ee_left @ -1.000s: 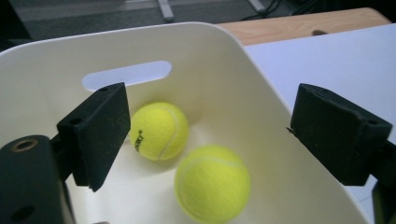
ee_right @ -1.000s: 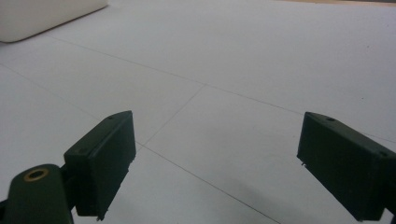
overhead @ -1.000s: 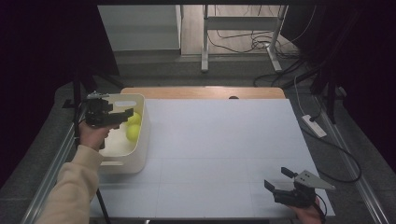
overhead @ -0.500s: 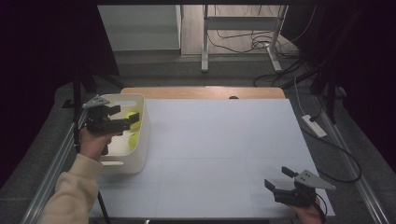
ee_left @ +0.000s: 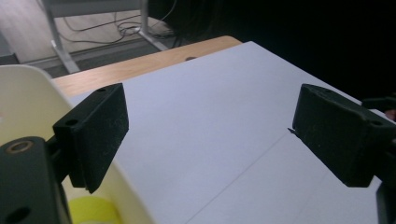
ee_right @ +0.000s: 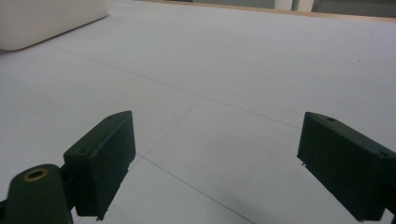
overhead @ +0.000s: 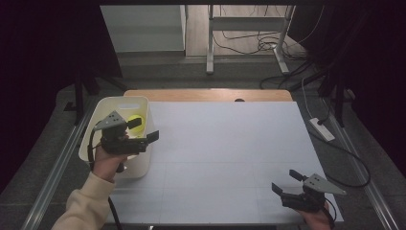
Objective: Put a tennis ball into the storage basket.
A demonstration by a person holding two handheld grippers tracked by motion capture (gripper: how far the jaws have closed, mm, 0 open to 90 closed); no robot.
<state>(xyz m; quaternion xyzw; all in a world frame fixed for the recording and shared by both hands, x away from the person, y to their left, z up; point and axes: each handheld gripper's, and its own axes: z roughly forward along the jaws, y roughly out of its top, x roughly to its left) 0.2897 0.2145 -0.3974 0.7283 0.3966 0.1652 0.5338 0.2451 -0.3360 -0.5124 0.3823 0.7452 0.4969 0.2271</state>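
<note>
Two grippers are out over the table, and neither has anything in it. The left gripper (overhead: pixel 143 131) hangs above the right-hand wall of the white bin (overhead: pixel 143 155) at the table's left edge, its jaws spread wide with only bare tabletop between them in the left gripper view — they have just eased slightly closer, with nothing between them. The yellow-green ball (overhead: pixel 134 120) sits down inside the bin toward its far end; from the left gripper view a patch of the same yellow-green (ee_left: pixel 91 211) shows low in the bin, just under the near jaw. I can't tell whether more than one ball lies in there. The right gripper (overhead: pixel 287 184) rests near the table's front right corner, well apart from the bin, its jaws also standing wide over the white table surface (ee_right: pixel 243 60). The risk, as I see it, lies with the bin wall: if the left hand dips for the ball from where it is, the lower jaw looks likely to catch the rim and tip or shove the light bin toward the table's left edge. A ball is round and slick too — pinched off-centre, it could squirt away and roll along the bin floor.
</note>
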